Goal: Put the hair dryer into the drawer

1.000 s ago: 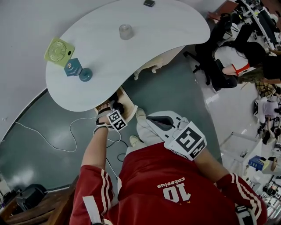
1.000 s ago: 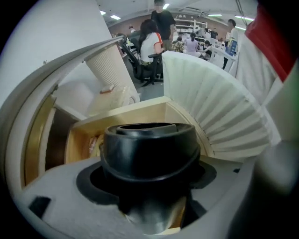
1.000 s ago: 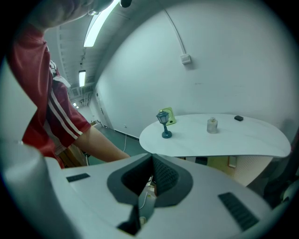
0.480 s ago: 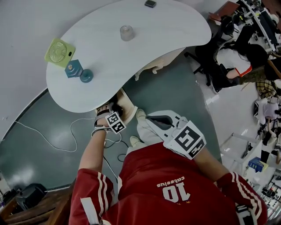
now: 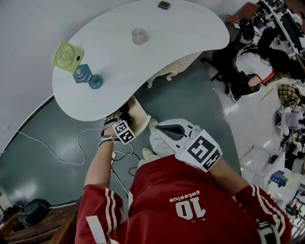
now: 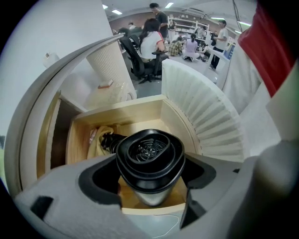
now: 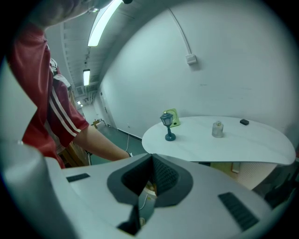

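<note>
- A white kidney-shaped table [image 5: 190, 28] stands on a grey-green floor [image 5: 43, 124].
- A small green fan [image 5: 66, 56] lies near the table's left edge.
- A blue lantern-shaped lamp [image 5: 86, 76] stands upright just beside the fan.
- A clear glass jar [image 5: 139, 35] stands mid-table.
- A small dark object [image 5: 164, 5] lies at the far edge.
- A white cable [image 5: 62, 160] trails across the floor.
- A black office chair [image 5: 228, 62] stands right of the table.

In the left tool's view the hair dryer [image 6: 149, 161] shows only its round black end; its handle is hidden behind that. From the head view the left tool [image 5: 123, 127] and the table [image 5: 190, 33] edge cover most of the drawer [image 5: 139, 114]. We cannot name the yellowish bundle [image 6: 100, 137] at the drawer's back, nor the small dark thing [image 5: 163, 5] on the table.
</note>
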Tool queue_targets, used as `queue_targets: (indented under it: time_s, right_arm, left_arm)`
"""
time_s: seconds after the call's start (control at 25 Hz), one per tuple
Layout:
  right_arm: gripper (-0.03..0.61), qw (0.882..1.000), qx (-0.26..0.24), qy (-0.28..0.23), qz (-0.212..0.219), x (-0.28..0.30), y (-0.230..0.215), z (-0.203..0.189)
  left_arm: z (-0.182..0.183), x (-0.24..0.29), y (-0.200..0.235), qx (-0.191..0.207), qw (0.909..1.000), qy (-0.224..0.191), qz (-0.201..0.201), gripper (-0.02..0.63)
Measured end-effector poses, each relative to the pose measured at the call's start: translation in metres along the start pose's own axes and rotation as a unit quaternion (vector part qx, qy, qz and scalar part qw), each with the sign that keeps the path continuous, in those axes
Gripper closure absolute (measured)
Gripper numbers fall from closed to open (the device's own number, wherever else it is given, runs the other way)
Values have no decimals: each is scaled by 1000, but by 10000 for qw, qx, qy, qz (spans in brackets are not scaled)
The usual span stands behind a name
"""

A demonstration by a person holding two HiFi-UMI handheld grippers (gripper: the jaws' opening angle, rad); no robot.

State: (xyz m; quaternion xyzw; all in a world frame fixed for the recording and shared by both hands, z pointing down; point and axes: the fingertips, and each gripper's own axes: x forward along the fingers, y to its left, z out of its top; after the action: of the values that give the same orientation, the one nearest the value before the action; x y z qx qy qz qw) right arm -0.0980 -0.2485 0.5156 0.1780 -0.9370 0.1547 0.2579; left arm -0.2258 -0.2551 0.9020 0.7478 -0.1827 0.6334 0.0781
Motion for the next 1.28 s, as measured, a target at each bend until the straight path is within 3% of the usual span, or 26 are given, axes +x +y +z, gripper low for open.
queue_targets:
  time_s: [0.36, 0.64, 1.08, 1.28]
  right_arm:
    - [572, 10000, -8, -22, 2, 0, 1, 3]
    - [572, 10000, -24, 6, 76, 1, 4, 0]
    - [572, 9996, -174, -206, -82, -15, 6, 13]
    - [572, 9968, 274, -683, -322, -23, -1, 19]
  left_arm:
    - [-13, -6, -10, 270, 9991, 326, 66, 252]
    - [-26, -2, -12, -76, 9987, 495, 77, 255]
    - [-32, -26, -11, -674, 9971, 239, 256, 276]
    - [-30, -54, -7, -937, 9935, -107, 632, 287]
